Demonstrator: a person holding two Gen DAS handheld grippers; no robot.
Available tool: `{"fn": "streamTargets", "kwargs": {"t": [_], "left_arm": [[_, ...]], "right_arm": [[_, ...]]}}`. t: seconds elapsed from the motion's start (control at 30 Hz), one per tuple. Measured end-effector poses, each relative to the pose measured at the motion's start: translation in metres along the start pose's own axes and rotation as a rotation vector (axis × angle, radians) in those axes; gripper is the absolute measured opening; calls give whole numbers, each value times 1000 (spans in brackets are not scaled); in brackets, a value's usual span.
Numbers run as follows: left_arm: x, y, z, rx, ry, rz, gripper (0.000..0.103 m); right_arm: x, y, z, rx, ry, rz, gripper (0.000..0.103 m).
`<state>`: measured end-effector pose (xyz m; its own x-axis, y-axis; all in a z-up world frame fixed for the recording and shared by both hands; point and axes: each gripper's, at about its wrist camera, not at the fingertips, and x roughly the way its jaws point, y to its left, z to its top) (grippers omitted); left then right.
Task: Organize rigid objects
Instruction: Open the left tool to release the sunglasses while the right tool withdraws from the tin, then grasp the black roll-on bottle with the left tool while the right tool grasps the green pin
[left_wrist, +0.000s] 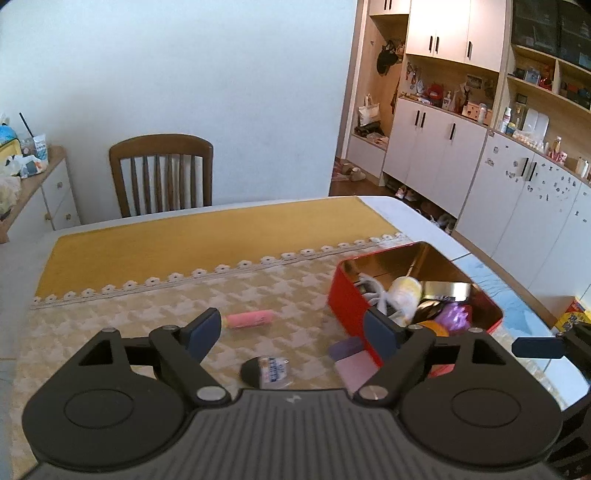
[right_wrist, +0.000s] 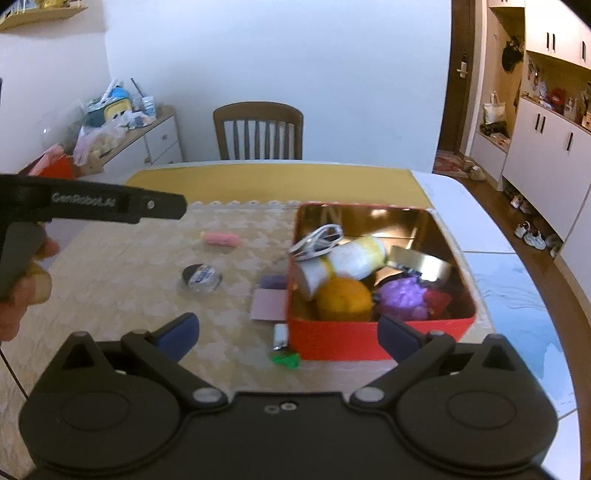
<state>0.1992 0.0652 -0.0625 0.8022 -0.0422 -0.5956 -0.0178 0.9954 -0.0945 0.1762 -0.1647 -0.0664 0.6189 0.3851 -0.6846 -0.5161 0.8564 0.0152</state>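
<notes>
Both grippers are hovering over the table (left_wrist: 413, 218) w/ fingers spread wide, nothing between them. No earlier view given, so only the present stance is told.

Left gripper (left_wrist: 293, 334): blue pads apart, empty, pointing down at the patterned cloth (left_wrist: 155, 314). A pink cylinder (left_wrist: 249, 319) is lying on its side on the cloth, about mid-table, beyond the pads. A small round black-and-white packet (left_wrist: 267, 371) is sitting nearer the table's near edge, just ahead of the gripper body.

Right gripper (right_wrist: 290, 336): jaws at full spread, empty, facing the near wall of the red tin (right_wrist: 332, 338). The tin is sitting toward the right edge of the table, open, crowded w/ stuff: an orange ball (right_wrist: 343, 302), a white-and-yellow bottle (right_wrist: 354, 256) lying tilted, a white cable (right_wrist: 317, 240), something purple (right_wrist: 400, 297); the rest is too blurred to tell.

Outside the tin, by its left wall: a pinkish card (right_wrist: 267, 304) flat on the cloth, a small silver item (right_wrist: 280, 336) and a green piece (right_wrist: 286, 360) near the tin's near-left corner.

A hand (right_wrist: 22, 291) is holding the left gripper's handle at the right wrist view's left side. A wooden chair (right_wrist: 258, 129) is standing at the table's far edge.
</notes>
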Motion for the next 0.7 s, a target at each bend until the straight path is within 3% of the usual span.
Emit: {"fn": "streamTargets", "kwargs": {"t": [0.53, 0.7], "left_arm": [[57, 25, -33, 36, 130, 8, 85], [77, 25, -42, 33, 159, 23, 85]], "right_arm": [[42, 17, -29, 76, 60, -67, 103], [57, 14, -36, 88, 84, -90, 98]]}}
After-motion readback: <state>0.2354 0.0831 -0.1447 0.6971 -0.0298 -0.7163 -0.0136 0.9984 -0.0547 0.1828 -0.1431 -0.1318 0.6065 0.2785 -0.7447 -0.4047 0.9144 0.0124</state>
